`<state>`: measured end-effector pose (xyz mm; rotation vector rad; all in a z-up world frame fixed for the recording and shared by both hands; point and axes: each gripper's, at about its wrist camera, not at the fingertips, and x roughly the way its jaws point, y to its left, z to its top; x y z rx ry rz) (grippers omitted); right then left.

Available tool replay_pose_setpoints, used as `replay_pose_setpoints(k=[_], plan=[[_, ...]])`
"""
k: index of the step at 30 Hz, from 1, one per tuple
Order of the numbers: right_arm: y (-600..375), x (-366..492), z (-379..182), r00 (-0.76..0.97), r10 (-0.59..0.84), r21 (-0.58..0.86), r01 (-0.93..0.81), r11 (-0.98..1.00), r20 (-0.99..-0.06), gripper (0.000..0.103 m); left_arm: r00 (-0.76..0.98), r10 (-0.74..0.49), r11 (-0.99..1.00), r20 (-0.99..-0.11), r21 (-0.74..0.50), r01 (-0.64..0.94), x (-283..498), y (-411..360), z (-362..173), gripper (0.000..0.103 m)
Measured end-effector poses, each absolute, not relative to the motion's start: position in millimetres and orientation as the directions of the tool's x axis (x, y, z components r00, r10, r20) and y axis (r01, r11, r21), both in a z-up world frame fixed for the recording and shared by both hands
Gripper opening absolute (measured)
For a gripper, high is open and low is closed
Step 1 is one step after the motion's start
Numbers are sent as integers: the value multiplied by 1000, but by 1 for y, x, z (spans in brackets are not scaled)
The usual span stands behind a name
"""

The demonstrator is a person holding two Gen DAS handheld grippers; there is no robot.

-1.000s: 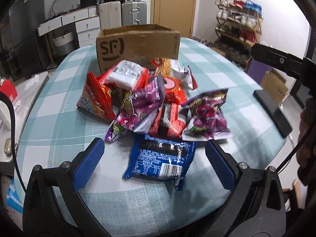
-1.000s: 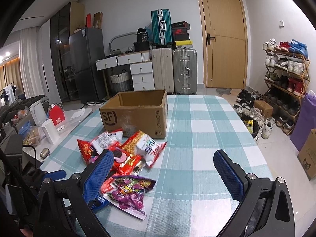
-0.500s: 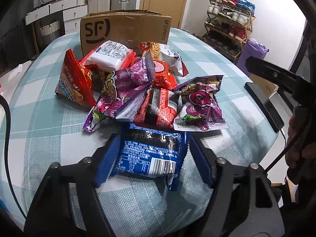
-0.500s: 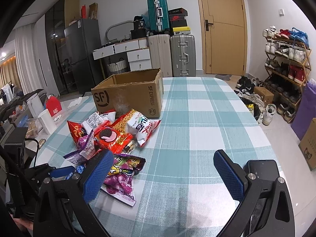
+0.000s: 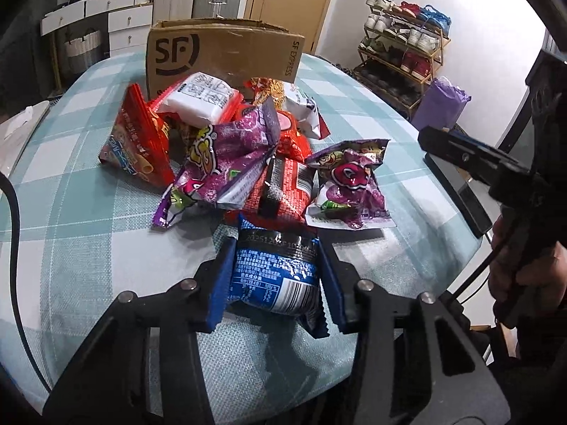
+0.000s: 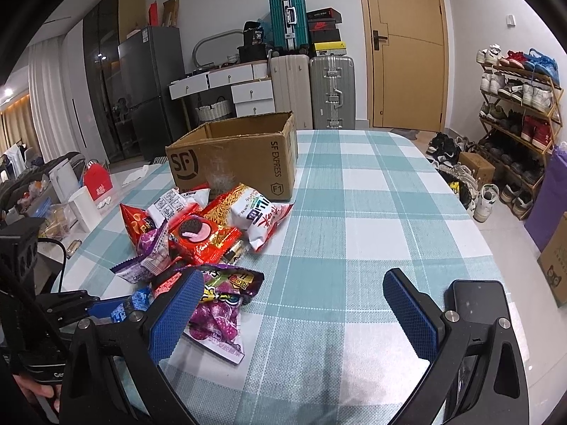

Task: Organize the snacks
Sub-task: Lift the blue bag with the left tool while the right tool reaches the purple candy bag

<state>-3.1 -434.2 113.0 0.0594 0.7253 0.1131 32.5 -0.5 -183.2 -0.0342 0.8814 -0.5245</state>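
Note:
A heap of snack packets (image 5: pixel 226 156) lies on the checked tablecloth in front of an open cardboard box (image 5: pixel 219 53). Nearest to me is a blue packet (image 5: pixel 274 276). My left gripper (image 5: pixel 275 248) is closing on it. Both blue pads press its sides and the wrapper bulges between them. In the right wrist view the same box (image 6: pixel 234 163) stands behind the heap. My right gripper (image 6: pixel 293 279) hovers open over bare cloth with nothing between its fingers. A purple candy packet (image 6: pixel 216 315) lies beside its left finger.
A black phone (image 6: pixel 475 301) lies on the table (image 6: pixel 354 212) by the right gripper's right finger, near the edge. Beyond the table are suitcases, drawers, a door and a shoe rack (image 6: pixel 517 113). A person's hand (image 5: pixel 524 276) holds the right gripper.
The left gripper's jaws came in from wide apart onto the blue packet's sides, and the view tipped closer to it. The right gripper sank a little toward the table.

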Motion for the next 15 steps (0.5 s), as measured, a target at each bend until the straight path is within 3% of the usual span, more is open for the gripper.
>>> replay_pose_setpoints(k=[15], plan=[[-436, 2, 91, 665, 259, 238, -124, 963, -701, 103, 562, -501, 857, -658, -289, 426, 4, 28, -145, 43]])
